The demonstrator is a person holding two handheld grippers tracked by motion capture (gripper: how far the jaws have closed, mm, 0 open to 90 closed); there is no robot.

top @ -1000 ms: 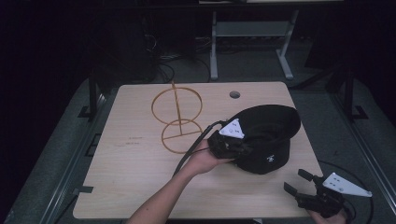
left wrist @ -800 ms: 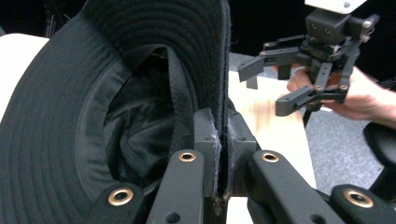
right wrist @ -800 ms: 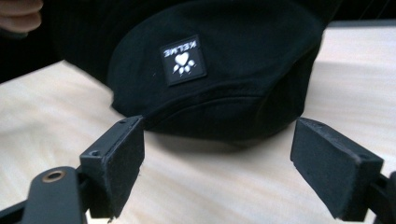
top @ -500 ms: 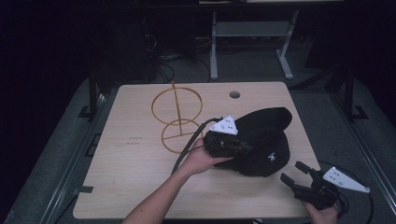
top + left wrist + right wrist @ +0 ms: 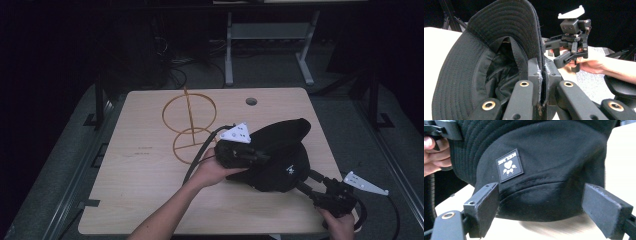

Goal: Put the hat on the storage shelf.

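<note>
A black bucket hat point(image 5: 282, 155) lies tilted on its side on the wooden table point(image 5: 145, 185). My left gripper point(image 5: 261, 157) is shut on its brim; in the left gripper view the two pads point(image 5: 534, 75) pinch the brim edge of the hat point(image 5: 499, 50). My right gripper point(image 5: 306, 181) stands open at the hat's lower right, close to the crown. In the right gripper view its jaws are spread wide on either side of the crown of the hat point(image 5: 544, 157), which bears a paw-print patch point(image 5: 509, 167). I cannot tell whether they touch it.
A light wooden stand of two rings on an upright rod point(image 5: 190, 125) stands at the table's centre left. A round cable hole point(image 5: 251, 101) sits near the far edge. Metal frame legs point(image 5: 230, 55) stand on the floor behind.
The right gripper has moved left toward the hat's crown. The left gripper has tipped the hat over, so its brim now stands on edge.
</note>
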